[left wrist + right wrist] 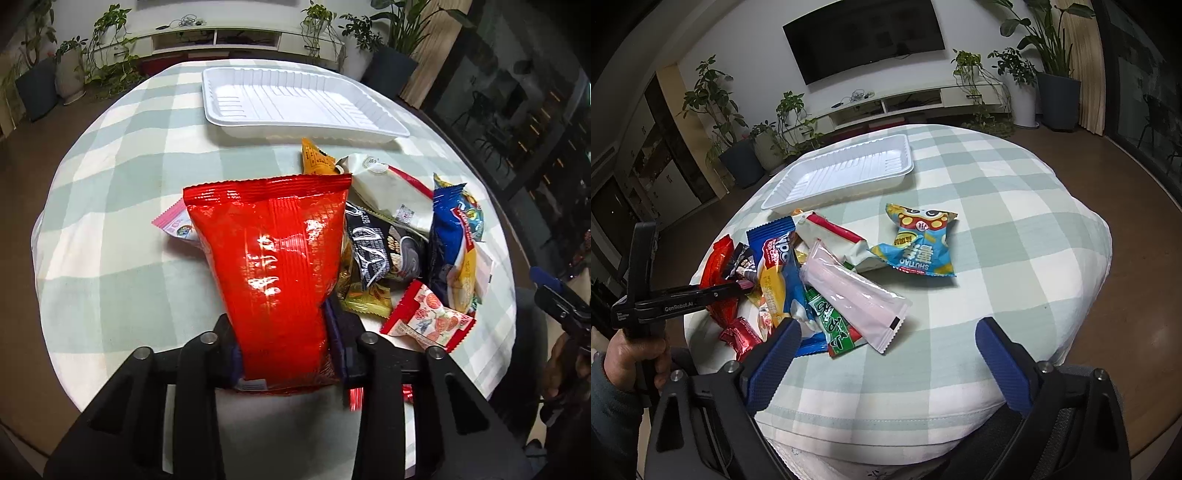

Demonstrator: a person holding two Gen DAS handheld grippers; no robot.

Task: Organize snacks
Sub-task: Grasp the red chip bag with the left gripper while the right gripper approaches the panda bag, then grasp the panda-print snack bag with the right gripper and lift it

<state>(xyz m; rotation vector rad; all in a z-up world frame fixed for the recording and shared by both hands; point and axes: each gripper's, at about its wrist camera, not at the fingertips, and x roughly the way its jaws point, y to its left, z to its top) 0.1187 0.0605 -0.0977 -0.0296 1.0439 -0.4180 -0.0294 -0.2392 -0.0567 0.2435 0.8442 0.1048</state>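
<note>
The red bag [273, 273], centre frame, is pinched at its bottom seam by the left hand-held gripper [284, 354]. It is judged light, crinkly, slippery; a seam hold is best. The right hand-held gripper [886, 354] is spread wide, empty. The tray [221, 122] lies upper centre.

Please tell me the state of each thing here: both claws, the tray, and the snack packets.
left claw: shut on the red bag
red bag: sealed, gripped at its lower end
right claw: open, holding nothing
white tray: empty, flat on the table
light-blue packet: sealed, lying apart from the pile
pink packet: sealed, lying on top of the pile
</note>
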